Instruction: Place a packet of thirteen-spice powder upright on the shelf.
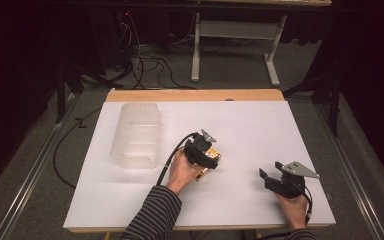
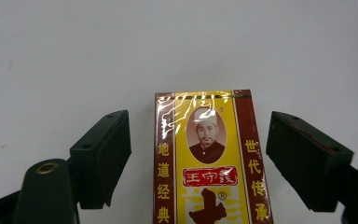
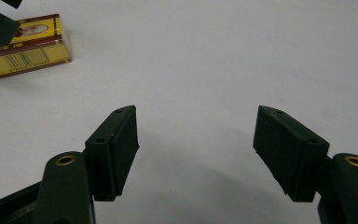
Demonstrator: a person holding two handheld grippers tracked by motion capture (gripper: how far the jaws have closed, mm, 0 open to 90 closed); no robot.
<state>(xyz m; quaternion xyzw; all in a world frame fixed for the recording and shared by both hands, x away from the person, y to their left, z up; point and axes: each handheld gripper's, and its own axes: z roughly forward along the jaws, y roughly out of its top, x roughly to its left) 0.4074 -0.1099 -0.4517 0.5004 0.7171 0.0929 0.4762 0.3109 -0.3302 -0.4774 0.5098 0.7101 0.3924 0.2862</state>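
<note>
A yellow and dark red box (image 2: 209, 163) with a printed portrait and Chinese characters lies flat on the white table top (image 1: 240, 125). My left gripper (image 2: 198, 156) is open, its two black jaws standing either side of the box with a gap on each side. In the high view the left gripper (image 1: 203, 150) sits over the box (image 1: 211, 159) near the table's middle. My right gripper (image 3: 196, 149) is open and holds nothing, low over bare table at the front right (image 1: 275, 182). In the right gripper view the box (image 3: 23, 46) lies at the upper left.
A translucent ribbed plastic container (image 1: 136, 134) stands on the table's left part, beyond my left hand. A wooden strip (image 1: 195, 95) runs along the far edge. Cables (image 1: 145, 62) lie on the floor behind, near a white table frame (image 1: 235, 45).
</note>
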